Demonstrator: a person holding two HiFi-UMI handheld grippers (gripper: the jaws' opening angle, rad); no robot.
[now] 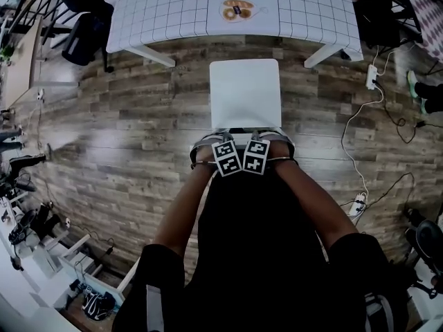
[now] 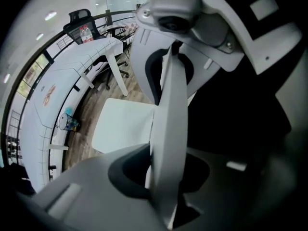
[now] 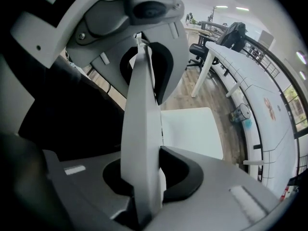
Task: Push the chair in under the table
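a: two claws on it, or just one?
b: both. the left gripper point(image 2: 166, 172) and the right gripper point(image 3: 144, 177) sit side by side on the top edge of the chair's backrest point(image 2: 171, 105). they point down, and their marker cubes point(image 1: 227, 156) are almost touching.
a: how do the jaws stand?
b: each pair is closed as far as the thin white panel allows, with the backrest clamped between the dark pads point(image 2: 126, 170). nothing else is in either grip.
a: and the chair point(image 1: 245, 92) itself?
b: it's upright on the wood floor point(image 1: 124, 130). its white seat point(image 3: 192, 131) faces the table point(image 1: 166, 9), lined up between the two near table legs point(image 1: 149, 54). a narrow strip of floor shows between the seat's front edge and the table's edge, so the seat is not yet under the top.
a: anything around it?
b: a black office chair point(image 1: 83, 12) stands beyond the table's left corner, and a white power strip point(image 1: 372, 77) lies on the floor to the right. the person's arms point(image 1: 181, 213) reach the grippers from the bottom of the head view.
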